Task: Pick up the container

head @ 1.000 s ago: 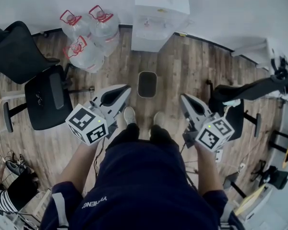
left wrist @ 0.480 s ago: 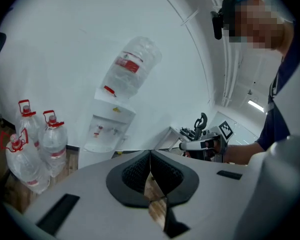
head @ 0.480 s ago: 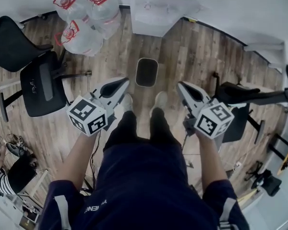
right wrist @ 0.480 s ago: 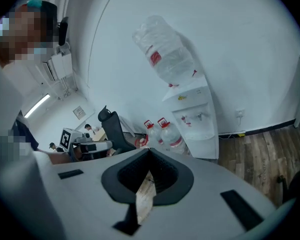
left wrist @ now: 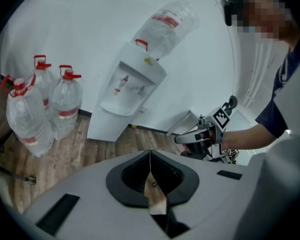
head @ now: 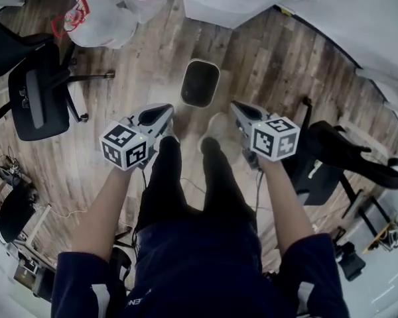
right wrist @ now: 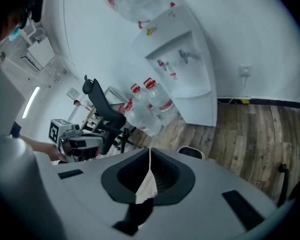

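With jaws pressed together and empty, the left gripper (head: 160, 111) and right gripper (head: 242, 109) sit lower than a second ago, nearing the dark container (head: 199, 83) on the floor just beyond the person's feet.

Navy short-sleeved top (head: 205, 270), white sleeve stripes (head: 100, 298), dark trousers (head: 186, 184), seemingly pale shoes (head: 215, 126), grey left gripper (head: 162, 109) and right gripper (head: 238, 106), black-and-white marker cubes (head: 126, 146).
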`<state>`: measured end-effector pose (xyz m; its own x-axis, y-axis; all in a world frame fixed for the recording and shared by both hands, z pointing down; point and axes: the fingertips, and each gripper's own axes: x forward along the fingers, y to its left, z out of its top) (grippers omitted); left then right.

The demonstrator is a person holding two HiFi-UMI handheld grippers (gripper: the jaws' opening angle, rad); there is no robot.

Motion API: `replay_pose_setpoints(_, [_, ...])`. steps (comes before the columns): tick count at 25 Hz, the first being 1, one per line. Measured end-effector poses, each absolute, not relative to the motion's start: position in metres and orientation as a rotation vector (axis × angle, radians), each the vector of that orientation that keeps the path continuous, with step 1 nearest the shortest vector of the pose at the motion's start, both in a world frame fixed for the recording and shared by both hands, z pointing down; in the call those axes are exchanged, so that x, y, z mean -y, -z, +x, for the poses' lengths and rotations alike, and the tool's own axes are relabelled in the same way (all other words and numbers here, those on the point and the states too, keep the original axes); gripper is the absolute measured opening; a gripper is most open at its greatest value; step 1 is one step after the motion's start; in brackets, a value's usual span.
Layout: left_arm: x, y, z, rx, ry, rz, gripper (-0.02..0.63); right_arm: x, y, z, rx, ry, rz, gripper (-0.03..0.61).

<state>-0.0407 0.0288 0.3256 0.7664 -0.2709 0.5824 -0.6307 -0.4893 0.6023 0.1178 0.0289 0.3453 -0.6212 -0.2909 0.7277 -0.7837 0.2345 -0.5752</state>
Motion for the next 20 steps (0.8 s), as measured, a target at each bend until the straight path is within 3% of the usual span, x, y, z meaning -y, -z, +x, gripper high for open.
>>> replay_pose_setpoints(9, [-0.046,-0.532,-0.052,0.623,-0.703,1.962,0.032,-0.054,-0.543,0.111,1.795,-1.457,0.933,0.018])
replay_pose_setpoints(15, [-0.051,-0.643,-0.042,0.55,-0.814,1.932,0.1,-0.078,-0.655,0.111,1.682,-1.479,0.855,0.024])
replay_pose_setpoints(17, [-0.051,-0.676,-0.041,0.535,-0.853,1.928,0.119,-0.08,-0.686,0.111,1.655,-1.494,0.858,0.103])
replay_pose_setpoints(20, [-0.051,-0.716,-0.038,0.536,-0.889,1.917,0.143,-0.087,-0.724,0.118,1.602,-1.524,0.897,0.136])
